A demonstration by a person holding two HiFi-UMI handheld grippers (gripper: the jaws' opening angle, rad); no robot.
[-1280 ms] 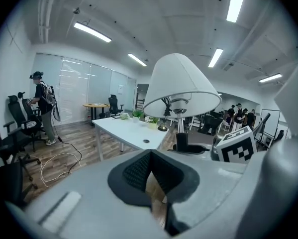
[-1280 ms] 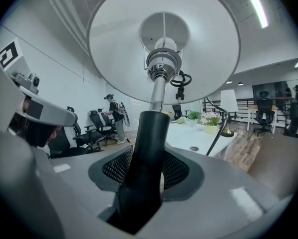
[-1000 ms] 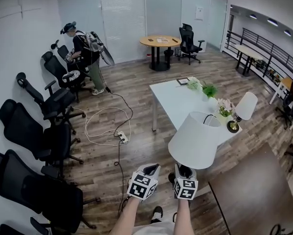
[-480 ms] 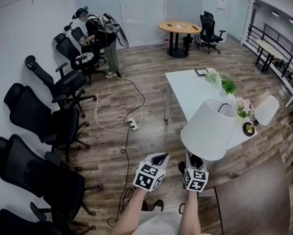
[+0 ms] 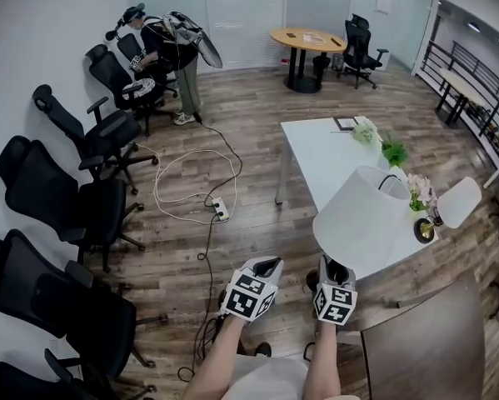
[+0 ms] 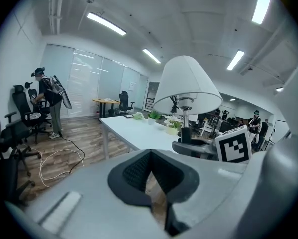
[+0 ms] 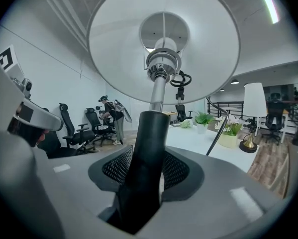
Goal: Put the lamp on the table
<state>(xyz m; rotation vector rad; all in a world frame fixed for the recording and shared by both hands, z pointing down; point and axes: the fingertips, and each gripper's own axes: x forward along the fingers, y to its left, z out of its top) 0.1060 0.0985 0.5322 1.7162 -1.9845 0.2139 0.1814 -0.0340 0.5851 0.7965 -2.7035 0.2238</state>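
Note:
A lamp with a white cone shade hangs tilted over the near corner of the white table. My right gripper is shut on the lamp's black stem, below the shade, which fills the top of the right gripper view. My left gripper is beside it on the left, shut with nothing between its pads. The left gripper view shows the lamp to its right, in front of the table.
On the table stand a second white lamp, a flower pot and green plants. Black office chairs line the left wall. A cable and power strip lie on the floor. A brown table is at lower right. A person stands far back.
Both grippers and the lamp have shifted a little to the right, toward the white table's near corner. The lamp stays held by the right gripper.

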